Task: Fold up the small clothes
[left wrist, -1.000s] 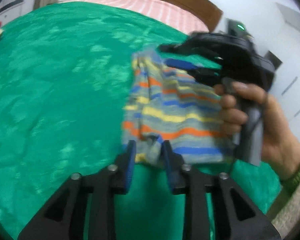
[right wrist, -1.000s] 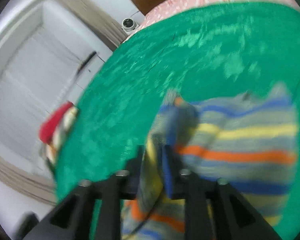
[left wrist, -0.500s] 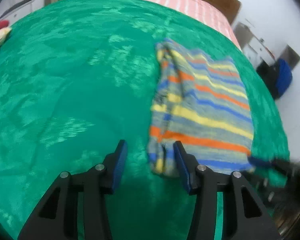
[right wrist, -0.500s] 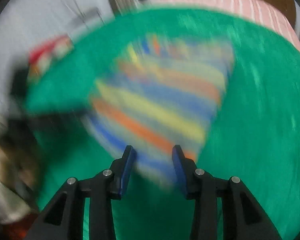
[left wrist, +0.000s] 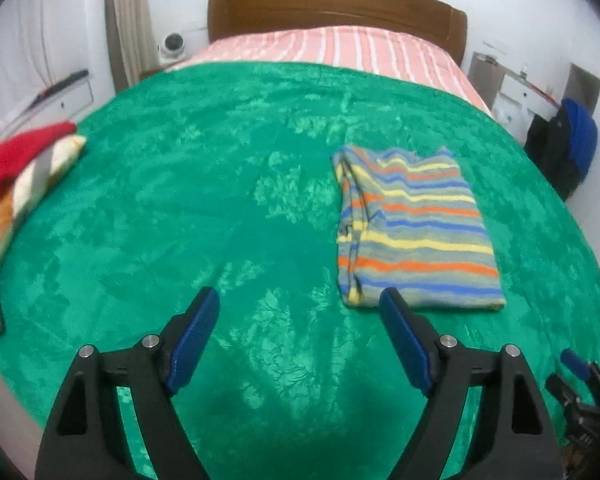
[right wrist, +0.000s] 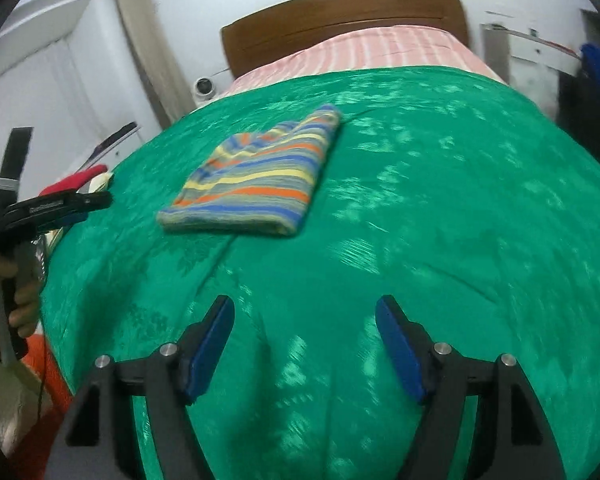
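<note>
A small striped garment [left wrist: 414,226] in grey, blue, yellow and orange lies folded flat on the green blanket [left wrist: 180,220]. My left gripper [left wrist: 300,308] hovers just short of its near left corner, jaws opening, nothing between them. In the right wrist view the same striped garment [right wrist: 256,178] lies further off to the upper left. My right gripper [right wrist: 304,316] is over bare blanket [right wrist: 440,220], jaws opening and empty. The left gripper's fingers [right wrist: 88,202] show at the left edge of that view, held by a hand [right wrist: 18,300].
A red and striped pile of clothes [left wrist: 16,172] sits at the bed's left edge. Pink striped bedding [left wrist: 340,48] and a brown headboard [left wrist: 336,4] are at the far end. Dark and blue items [left wrist: 568,148] hang by the right wall.
Both grippers let go of the striped garment and spread their jaws. The right gripper swung away to the right; the left one lifted and drew back. The garment now lies folded.
</note>
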The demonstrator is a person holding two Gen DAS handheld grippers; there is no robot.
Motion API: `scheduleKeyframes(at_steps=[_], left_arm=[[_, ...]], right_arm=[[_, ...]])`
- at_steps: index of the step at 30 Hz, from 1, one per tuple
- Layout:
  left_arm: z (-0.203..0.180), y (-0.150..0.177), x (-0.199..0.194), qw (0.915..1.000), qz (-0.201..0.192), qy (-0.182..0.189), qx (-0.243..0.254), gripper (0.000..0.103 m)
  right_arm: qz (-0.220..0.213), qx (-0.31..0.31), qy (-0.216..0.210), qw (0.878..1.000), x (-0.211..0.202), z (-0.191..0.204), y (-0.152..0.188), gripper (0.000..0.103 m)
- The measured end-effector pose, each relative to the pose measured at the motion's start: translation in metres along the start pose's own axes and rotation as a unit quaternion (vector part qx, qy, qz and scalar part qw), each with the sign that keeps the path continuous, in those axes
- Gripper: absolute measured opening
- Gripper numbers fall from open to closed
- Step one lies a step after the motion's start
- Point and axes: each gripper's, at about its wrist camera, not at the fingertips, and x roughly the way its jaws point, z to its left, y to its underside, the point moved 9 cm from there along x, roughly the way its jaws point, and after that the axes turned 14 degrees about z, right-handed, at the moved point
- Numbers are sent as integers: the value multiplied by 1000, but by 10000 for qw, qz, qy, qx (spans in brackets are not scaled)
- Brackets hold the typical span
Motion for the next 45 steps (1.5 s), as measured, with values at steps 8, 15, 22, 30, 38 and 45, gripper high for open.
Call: scheduleKeyframes(at_steps=[8, 15, 22, 30, 38, 45], left_arm=[[-10, -4, -9, 9991, -232, -278, 213, 86], [-19, -7, 2, 9970, -242, -582, 441, 87], [-32, -21, 42, 9967, 363, 575, 441, 94], [-70, -92, 133, 9805, 1325, 1320, 598, 95], [-51, -116, 182, 9814, 1633, 877, 490, 103], [-71, -110, 171, 9793, 1365, 1338, 672, 18]], right_arm=[[-135, 104, 151, 9997, -9, -11, 3, 73], [-73, 184, 154, 9997, 0, -17, 11, 73], [-42, 292, 6, 9996, 7, -22, 3, 73], [-65, 666, -944, 9933, 48, -28, -125, 77], [892, 1367, -1723, 9714, 168, -20, -203, 71], [720, -897, 649, 9912, 172, 52, -209, 24]])
